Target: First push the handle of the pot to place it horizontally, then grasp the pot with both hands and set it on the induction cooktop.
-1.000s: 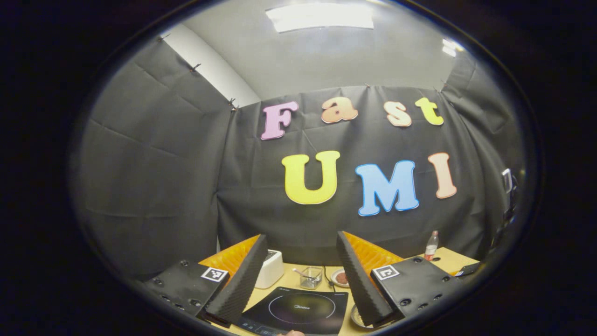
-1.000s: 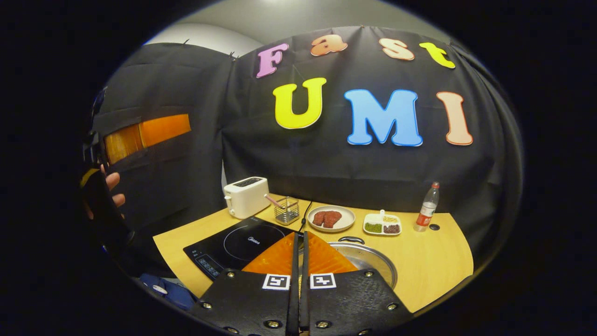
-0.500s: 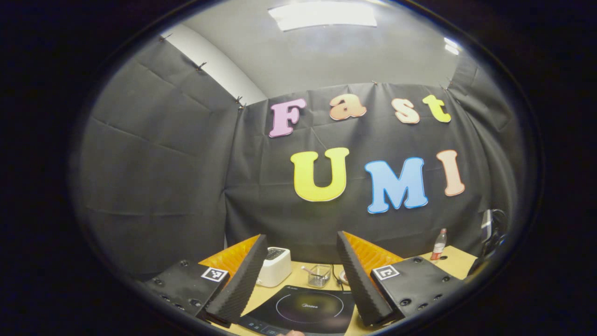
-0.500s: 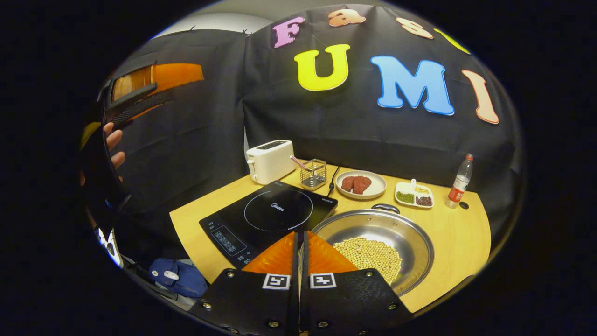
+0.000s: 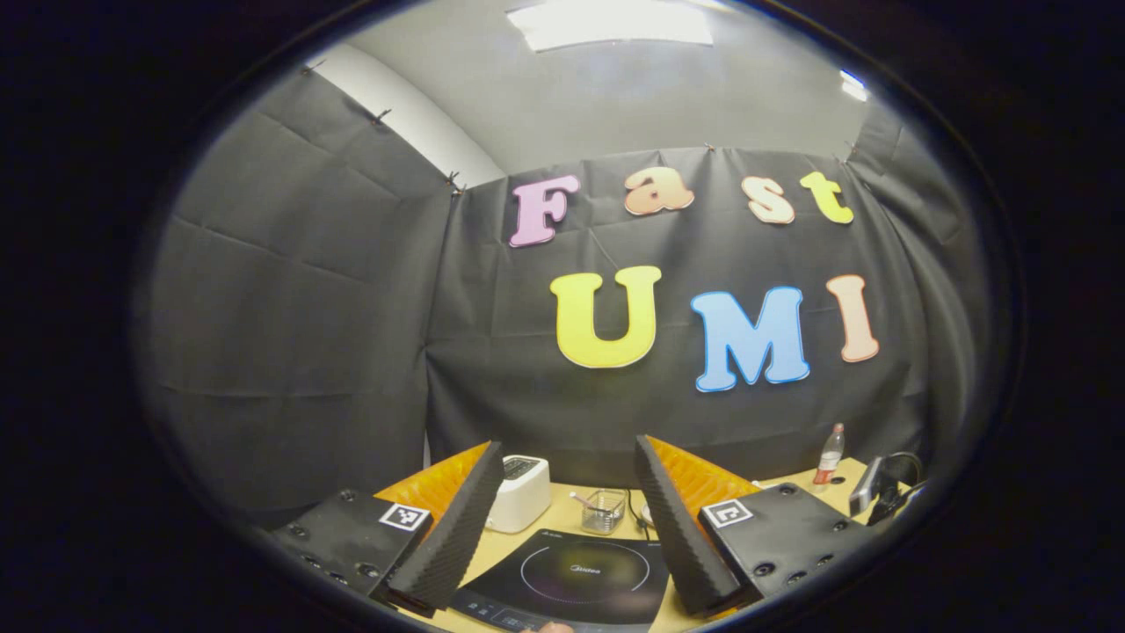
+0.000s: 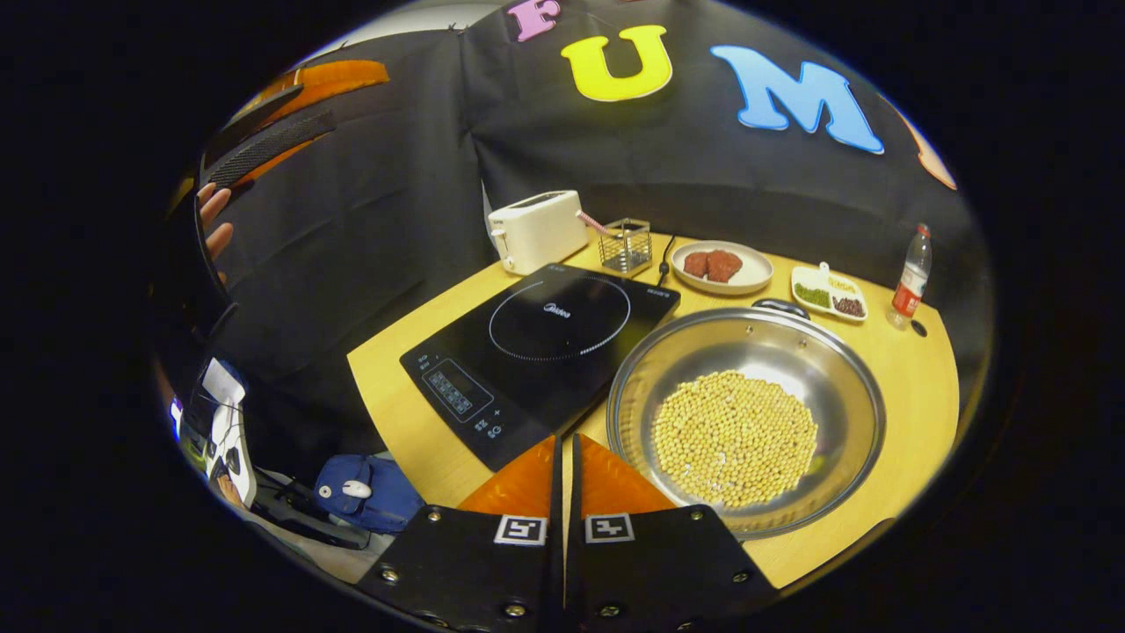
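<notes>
1. The right gripper (image 6: pixel 565 440) had tipped downward since a second before — its view then caught just the rim of the pot (image 6: pixel 747 418), and now took in the whole bowl with the soybeans (image 6: pixel 736 437) heaped in it.
2. Its fingers were clenched together, nothing between them, poised above the table's (image 6: pixel 914 387) near edge, between the pot and the induction cooktop (image 6: pixel 540 352).
3. The pot sat on the table just to the right of the cooktop, not on it; a dark handle (image 6: pixel 778 305) showed at its far rim.
4. The left gripper (image 5: pixel 562 519) was held high with its fingers spread wide and empty, the cooktop (image 5: pixel 571 580) below it. Its view had swung slightly right over the last second, so the toaster (image 5: pixel 520 492) and the wire basket (image 5: pixel 605 510) drifted rightward between the fingers.
5. In the right gripper view that left gripper (image 6: pixel 264 132) showed at upper left, a hand (image 6: pixel 214 220) on it — higher in the frame than before.
6. Behind the pot stood a plate of meat (image 6: pixel 721 266), a divided dish (image 6: pixel 829 294) and a bottle (image 6: pixel 912 277), all apart from it.
</notes>
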{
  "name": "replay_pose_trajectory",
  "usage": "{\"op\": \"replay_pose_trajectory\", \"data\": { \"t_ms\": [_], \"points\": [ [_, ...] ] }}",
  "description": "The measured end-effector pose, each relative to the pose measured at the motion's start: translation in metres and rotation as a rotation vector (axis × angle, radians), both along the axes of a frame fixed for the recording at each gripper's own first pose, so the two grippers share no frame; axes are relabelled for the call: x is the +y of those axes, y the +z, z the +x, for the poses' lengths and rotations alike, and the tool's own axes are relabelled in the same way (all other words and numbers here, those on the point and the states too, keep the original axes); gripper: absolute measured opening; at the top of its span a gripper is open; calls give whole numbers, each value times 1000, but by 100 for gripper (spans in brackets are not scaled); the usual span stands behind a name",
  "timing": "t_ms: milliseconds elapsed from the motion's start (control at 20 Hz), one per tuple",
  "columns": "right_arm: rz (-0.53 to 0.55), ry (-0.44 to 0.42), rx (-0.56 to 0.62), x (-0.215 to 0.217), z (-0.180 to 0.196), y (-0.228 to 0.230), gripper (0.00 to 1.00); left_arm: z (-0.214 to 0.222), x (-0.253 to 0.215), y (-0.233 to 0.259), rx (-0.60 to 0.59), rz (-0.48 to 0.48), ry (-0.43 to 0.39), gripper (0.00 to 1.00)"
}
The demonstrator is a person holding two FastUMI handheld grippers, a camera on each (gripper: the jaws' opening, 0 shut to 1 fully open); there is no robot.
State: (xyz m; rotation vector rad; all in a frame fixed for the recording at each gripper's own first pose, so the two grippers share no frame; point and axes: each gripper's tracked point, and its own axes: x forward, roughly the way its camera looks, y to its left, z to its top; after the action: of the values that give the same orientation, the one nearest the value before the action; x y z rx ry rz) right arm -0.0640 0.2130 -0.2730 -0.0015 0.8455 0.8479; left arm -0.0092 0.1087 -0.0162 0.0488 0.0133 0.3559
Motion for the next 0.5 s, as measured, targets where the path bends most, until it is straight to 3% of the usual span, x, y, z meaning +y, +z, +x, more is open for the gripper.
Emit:
{"op": "replay_pose_trajectory", "data": {
  "t_ms": [500],
  "points": [
    [-75, -6, 160, -18, -24, -45, 5, 2, -1, -2, 3, -11, -12, 98]
  ]
}}
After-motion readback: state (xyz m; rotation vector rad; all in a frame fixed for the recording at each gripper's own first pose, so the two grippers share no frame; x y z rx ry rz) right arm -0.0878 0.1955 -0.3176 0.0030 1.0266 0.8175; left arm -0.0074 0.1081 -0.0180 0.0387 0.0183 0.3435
